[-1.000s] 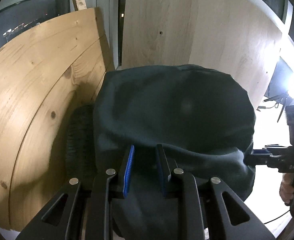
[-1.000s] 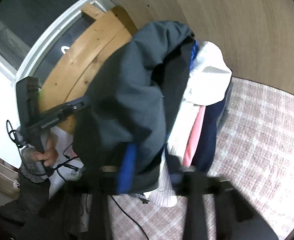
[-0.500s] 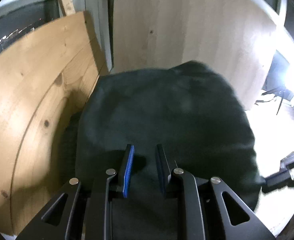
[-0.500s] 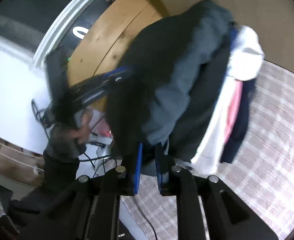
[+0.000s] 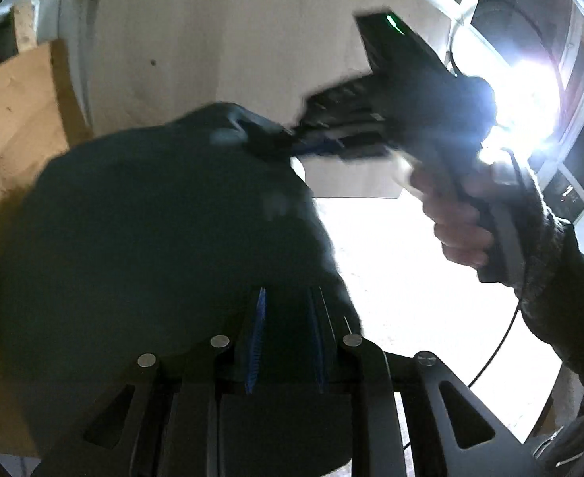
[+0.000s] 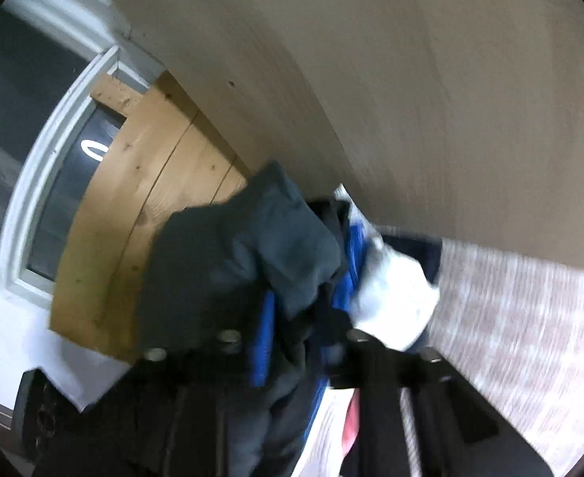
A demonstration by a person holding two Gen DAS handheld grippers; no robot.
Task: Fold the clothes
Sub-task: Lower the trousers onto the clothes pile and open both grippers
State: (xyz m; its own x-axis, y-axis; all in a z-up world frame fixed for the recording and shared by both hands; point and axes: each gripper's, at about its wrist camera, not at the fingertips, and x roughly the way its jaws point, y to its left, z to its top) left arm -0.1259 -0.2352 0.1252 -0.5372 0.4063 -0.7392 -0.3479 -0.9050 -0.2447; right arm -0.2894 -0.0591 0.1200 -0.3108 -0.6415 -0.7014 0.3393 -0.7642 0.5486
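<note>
While the dark teal garment [image 5: 165, 246] is held up between the two tools, most of the left wrist view is filled by its cloth. At the far left of that view a pine board [image 5: 10, 119] is seen, and behind the garment a pale plywood panel [image 5: 220, 39] is propped upright. At the bottom centre, the left gripper [image 5: 286, 342] is clamped on the lower edge of the garment, with a fold of cloth pinched between its blue pads [image 5: 257, 342]. Further right, the right gripper [image 5: 292, 143] is seen gripping the garment's upper corner, and its handle is held by the person's right hand [image 5: 459, 222], from which a dark knitted sleeve [image 5: 562, 278] runs to the frame's edge. Glare from a bright window [image 5: 530, 119] washes out the area behind it.

In the right wrist view, a white window frame [image 6: 41, 183] is seen at the left, followed by the pine board [image 6: 133, 214] and the plywood panel [image 6: 411, 79]. At the centre, the garment [image 6: 236, 262] is bunched between the right gripper's [image 6: 292, 342] fingers, whose jaws are closing on the cloth. Beside it to the right, a pile of clothes [image 6: 395, 302] in white, blue and pink is seen, resting on a checked cloth surface [image 6: 530, 326]. Much of this view is blurred.
</note>
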